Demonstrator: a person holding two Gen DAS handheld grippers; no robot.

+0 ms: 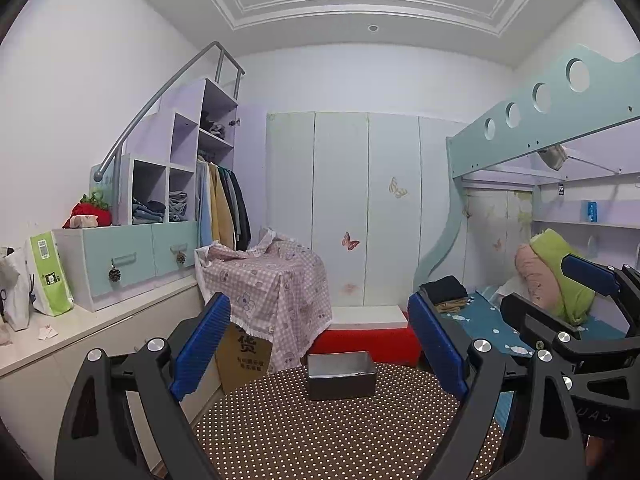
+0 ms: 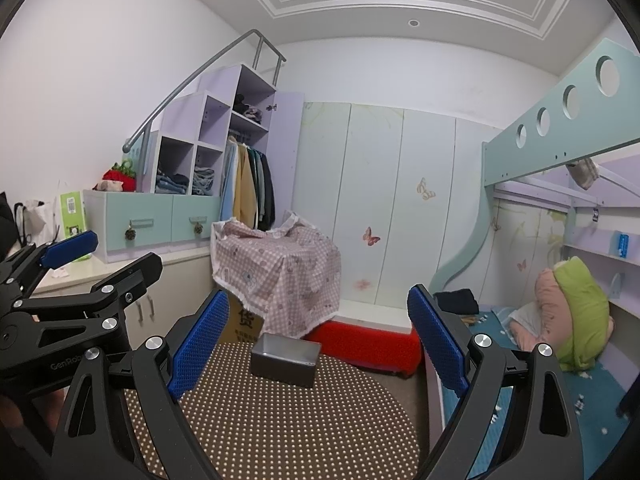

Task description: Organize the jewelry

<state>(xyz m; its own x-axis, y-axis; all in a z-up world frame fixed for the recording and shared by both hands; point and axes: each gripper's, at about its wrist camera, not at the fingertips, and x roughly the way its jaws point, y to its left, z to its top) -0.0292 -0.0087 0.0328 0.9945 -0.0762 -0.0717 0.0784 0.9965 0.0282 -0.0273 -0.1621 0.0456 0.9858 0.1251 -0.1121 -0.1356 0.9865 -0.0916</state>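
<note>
Bedroom furniture rings a dotted round tabletop (image 1: pixel 344 432). Left tool (image 1: pixel 320 346) and right tool (image 2: pixel 318 338) hover side by side, both spread wide and empty, framing the grey metal tray (image 1: pixel 341 374) at the far edge, likely the jewelry's destination; no jewelry shows clearly.

Right gripper (image 2: pixel 320 344) with jaws wide apart above dotted table (image 2: pixel 280 420); grey metal tray (image 2: pixel 286 364) between them; left gripper (image 2: pixel 108 256) alongside.

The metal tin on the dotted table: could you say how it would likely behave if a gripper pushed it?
The tin looks thin-walled, so probably light and rigid. It sits flat and low on the table, so it would likely slide, not tip. Its smooth sides may slip between pads.
</note>
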